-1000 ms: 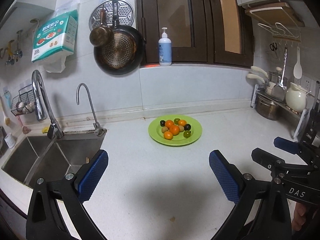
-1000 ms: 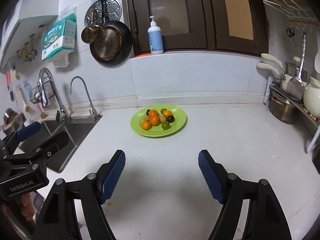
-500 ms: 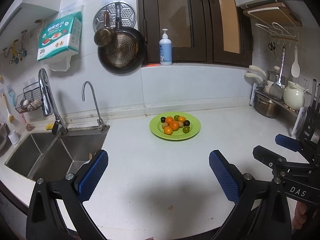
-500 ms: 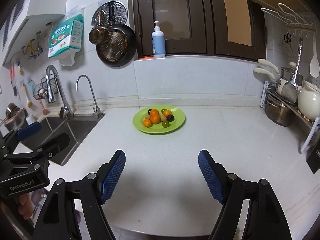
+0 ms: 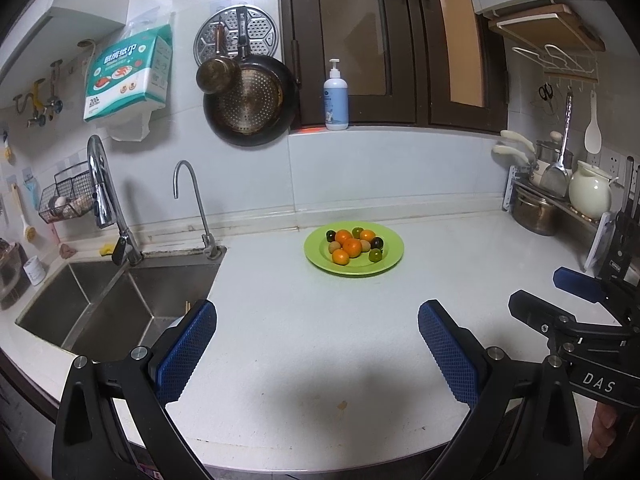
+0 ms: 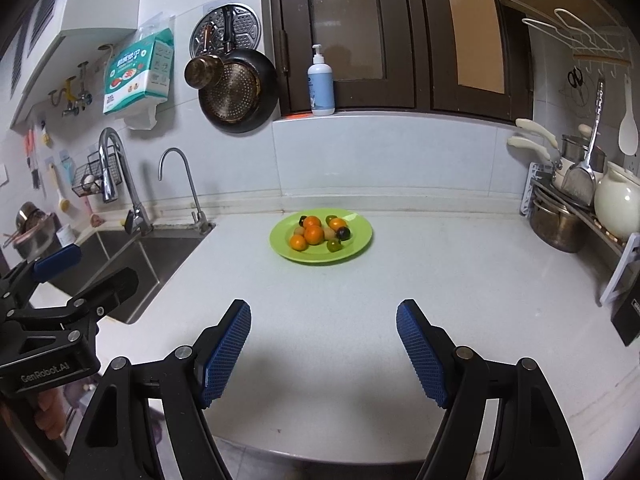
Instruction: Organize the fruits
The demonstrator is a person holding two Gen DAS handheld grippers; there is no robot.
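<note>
The fruits (image 5: 353,246) sit heaped together on the green plate (image 5: 390,264) near the back of the white counter (image 5: 280,320), with none loose elsewhere. Over the last second we have drawn both grippers back toward the counter's front edge, so the plate now looks smaller. Our left gripper (image 5: 318,344) and right gripper (image 6: 323,344) hang spread wide and empty; that fits either finishing or approaching.
</note>
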